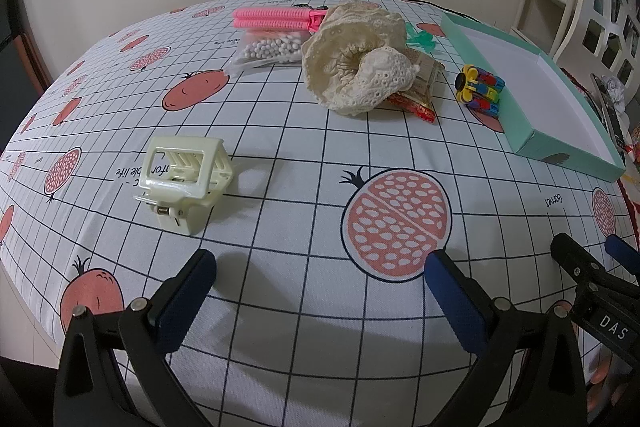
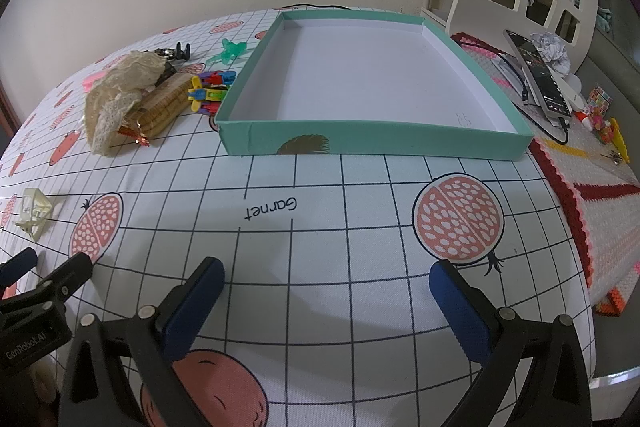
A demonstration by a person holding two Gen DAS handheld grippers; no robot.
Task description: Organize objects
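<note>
Left gripper (image 1: 320, 279) jaws spread, hair claw clip (image 1: 186, 183) ahead-left, right gripper (image 2: 326, 285) jaws spread, teal box (image 2: 376, 141) edge ahead, bare tabletop (image 2: 320, 219) between.

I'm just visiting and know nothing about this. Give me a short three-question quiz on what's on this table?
1. True or false: the shallow teal cardboard box already holds items.
2. Which lies nearest the left gripper: A) cream plastic hair claw clip B) pink ribbed hair rollers C) bag of white beads?
3. Fill in: both grippers' jaws are ____.

Key: 1 false; 2 A; 3 open. The right gripper holds nothing.
</note>
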